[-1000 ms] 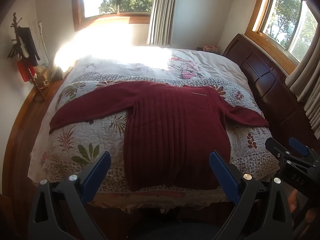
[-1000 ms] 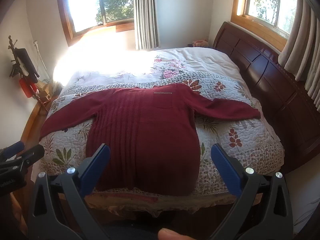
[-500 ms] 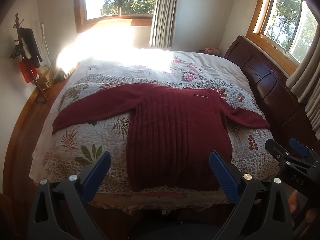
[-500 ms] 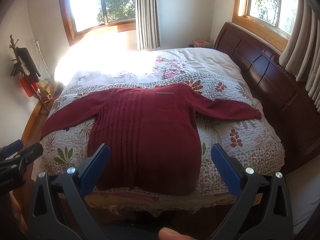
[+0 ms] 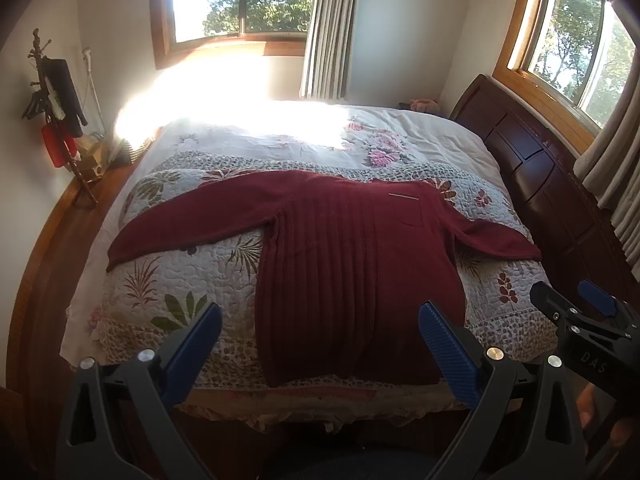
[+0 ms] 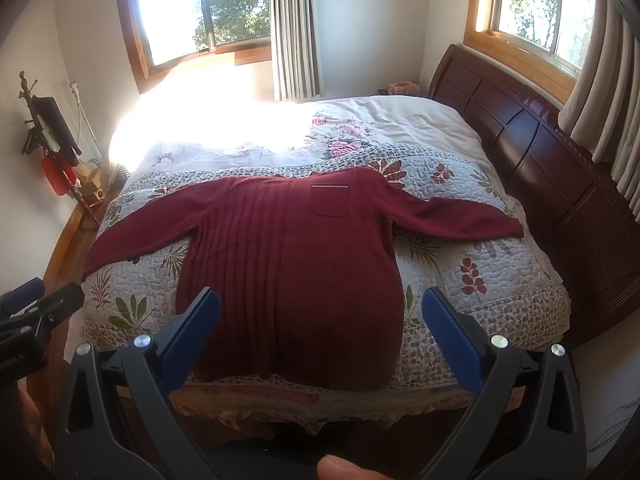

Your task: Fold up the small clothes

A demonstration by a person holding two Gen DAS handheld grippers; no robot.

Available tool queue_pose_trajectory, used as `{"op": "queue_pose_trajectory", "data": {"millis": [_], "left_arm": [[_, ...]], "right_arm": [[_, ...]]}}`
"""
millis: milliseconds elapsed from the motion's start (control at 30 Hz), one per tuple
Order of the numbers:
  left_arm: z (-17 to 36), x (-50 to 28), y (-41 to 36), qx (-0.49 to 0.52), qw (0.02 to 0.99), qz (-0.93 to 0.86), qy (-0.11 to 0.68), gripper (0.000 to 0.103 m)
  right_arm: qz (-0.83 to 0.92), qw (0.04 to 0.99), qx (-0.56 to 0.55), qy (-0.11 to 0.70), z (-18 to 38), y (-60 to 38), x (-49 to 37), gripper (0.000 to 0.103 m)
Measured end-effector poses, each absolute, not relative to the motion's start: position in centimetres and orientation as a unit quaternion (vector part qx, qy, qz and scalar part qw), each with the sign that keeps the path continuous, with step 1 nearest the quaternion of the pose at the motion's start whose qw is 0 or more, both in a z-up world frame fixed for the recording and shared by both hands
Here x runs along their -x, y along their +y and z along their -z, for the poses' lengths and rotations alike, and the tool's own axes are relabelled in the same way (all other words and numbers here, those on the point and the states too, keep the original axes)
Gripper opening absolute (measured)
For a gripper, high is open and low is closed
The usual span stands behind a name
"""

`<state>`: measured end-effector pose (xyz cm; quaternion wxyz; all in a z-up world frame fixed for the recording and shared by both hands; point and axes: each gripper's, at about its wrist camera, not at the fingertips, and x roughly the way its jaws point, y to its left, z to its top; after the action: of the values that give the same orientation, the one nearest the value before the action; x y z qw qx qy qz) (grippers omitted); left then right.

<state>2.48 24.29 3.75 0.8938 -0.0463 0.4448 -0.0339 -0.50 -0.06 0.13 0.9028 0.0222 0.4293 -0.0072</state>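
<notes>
A dark red ribbed sweater [image 5: 352, 264] [image 6: 296, 268] lies flat on the quilted bed, both sleeves spread out to the sides, hem at the near edge, a chest pocket [image 6: 330, 200] toward its right. My left gripper [image 5: 320, 332] hovers open in front of the hem, holding nothing. My right gripper [image 6: 320, 316] is likewise open and empty, just short of the hem. Each gripper shows at the edge of the other's view: the right gripper [image 5: 576, 312] and the left gripper [image 6: 36, 304].
The floral quilt [image 5: 168, 280] covers the near half of the bed; a white sheet [image 6: 400, 120] lies beyond. A dark wooden headboard [image 6: 560, 168] runs along the right. A stand with hanging items [image 5: 56, 120] is by the left wall. A fingertip [image 6: 348, 468] shows at the bottom.
Both grippers have drifted slightly, so the sweater sits a little differently in view. Nothing has been gripped and the sweater has not moved.
</notes>
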Motion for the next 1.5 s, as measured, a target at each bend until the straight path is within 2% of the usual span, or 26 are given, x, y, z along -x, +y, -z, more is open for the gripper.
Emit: {"op": "queue_pose_trajectory", "data": {"millis": [1500], "left_arm": [[-3.3,-4.4,25.4,0.049,0.894,0.036,0.444,0.099]], "right_arm": [[0.021,0.900,-0.024,0.436,0.4,0.7,-0.7,0.100]]}}
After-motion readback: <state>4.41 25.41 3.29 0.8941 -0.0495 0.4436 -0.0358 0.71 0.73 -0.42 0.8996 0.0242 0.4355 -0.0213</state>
